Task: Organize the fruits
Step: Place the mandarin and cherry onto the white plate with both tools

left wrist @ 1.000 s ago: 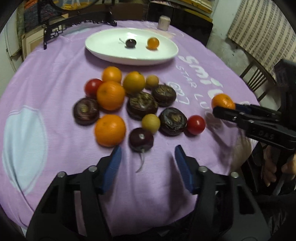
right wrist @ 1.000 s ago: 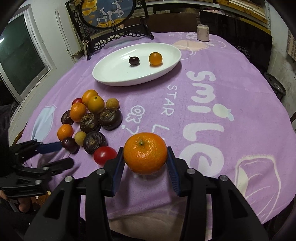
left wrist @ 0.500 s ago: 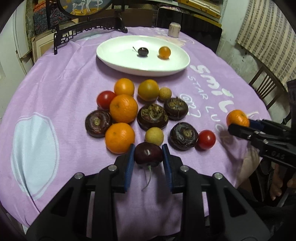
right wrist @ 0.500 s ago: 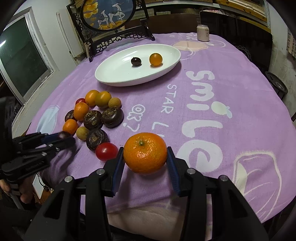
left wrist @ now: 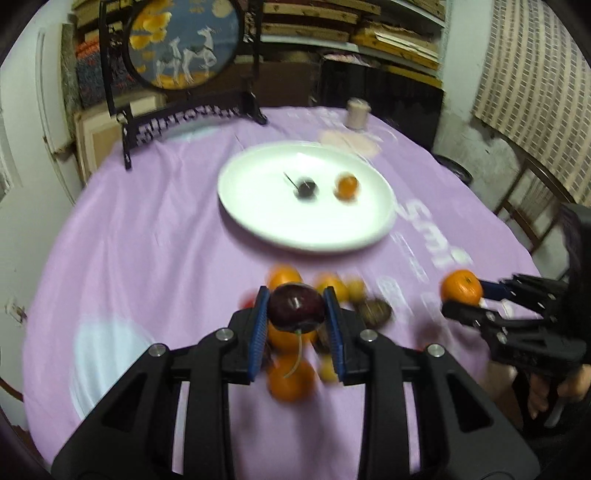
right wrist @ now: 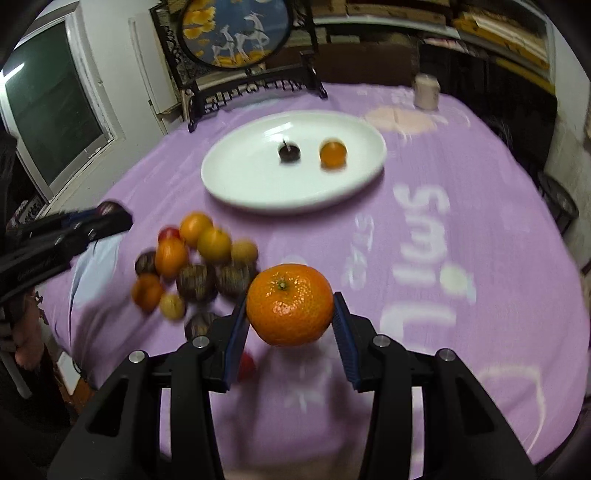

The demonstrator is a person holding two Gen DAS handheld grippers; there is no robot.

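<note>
My left gripper (left wrist: 296,308) is shut on a dark red cherry (left wrist: 295,304) with a green stem, held above the fruit pile. My right gripper (right wrist: 290,306) is shut on an orange mandarin (right wrist: 290,304), lifted over the purple cloth; it also shows in the left wrist view (left wrist: 461,287). A white oval plate (right wrist: 243,184) further back holds a dark cherry (right wrist: 289,152) and a small orange fruit (right wrist: 333,153). The pile (right wrist: 192,266) of mandarins, dark round fruits, yellow fruits and red tomatoes lies on the cloth in front of the plate.
A round table with a purple cloth (right wrist: 461,229) printed "smile". A black-framed round screen (right wrist: 236,33) stands at the back edge, a small can (right wrist: 426,91) at the back right. A chair (left wrist: 532,206) stands at the right in the left wrist view.
My left gripper closed on the dark cherry and lifted it off the cloth toward the plate. My right gripper, still holding the mandarin, has risen and moved forward.
</note>
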